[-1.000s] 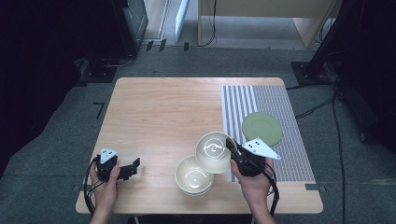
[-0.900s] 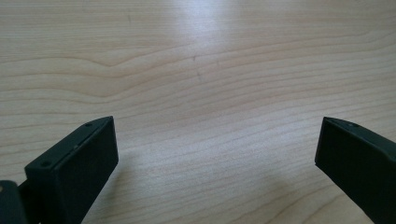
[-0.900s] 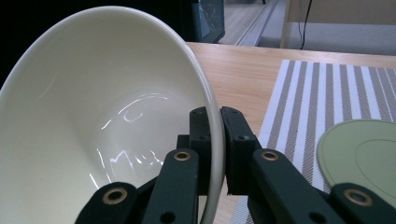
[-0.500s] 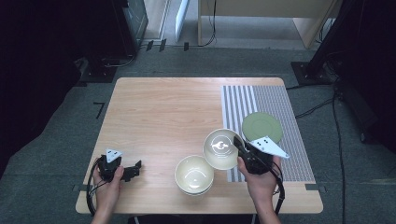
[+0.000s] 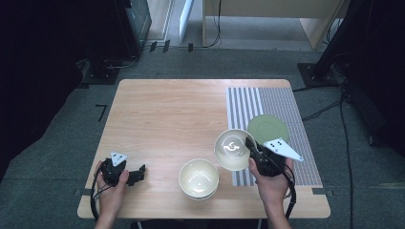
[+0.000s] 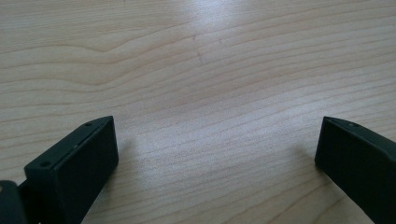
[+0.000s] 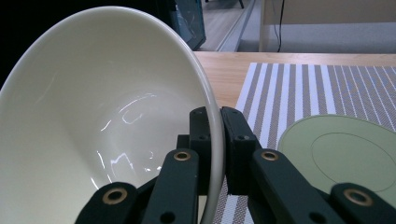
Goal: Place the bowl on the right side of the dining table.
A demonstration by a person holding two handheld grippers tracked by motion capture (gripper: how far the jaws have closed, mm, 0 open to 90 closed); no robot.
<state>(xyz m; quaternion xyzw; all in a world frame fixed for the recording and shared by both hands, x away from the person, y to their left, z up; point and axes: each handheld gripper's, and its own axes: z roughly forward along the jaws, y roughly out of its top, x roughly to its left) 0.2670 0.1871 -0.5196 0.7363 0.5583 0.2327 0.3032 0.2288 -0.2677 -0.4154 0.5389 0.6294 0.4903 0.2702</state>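
- The right gripper [image 5: 250,148] has its fingers [image 7: 201,135] clamped on the rim of a cream bowl [image 5: 232,149], one finger inside the wall and one outside. Pinching the rim is likely the only firm purchase on so wide a vessel.
- The bowl hangs tilted, above the bench [image 5: 176,114], over the left edge of the striped mat [image 5: 286,102]. From the fingers it spreads toward 9 o'clock in the high view; in the right gripper view its hollow lies left of the grip and the rim runs straight up between the fingers.
- A green plate [image 5: 268,129] lies flat on the mat, just past the gripper at about 1 o'clock, and looks like the place where the bowl is meant to go.
- A second bowl [image 5: 198,178] sits on the bench at about 8 o'clock from the held one, apart from it.
- The left gripper [image 5: 137,172] rests low over the bench's near left corner, fingers [image 6: 74,163] spread wide over bare wood, gripping nothing, probably parked out of the way.
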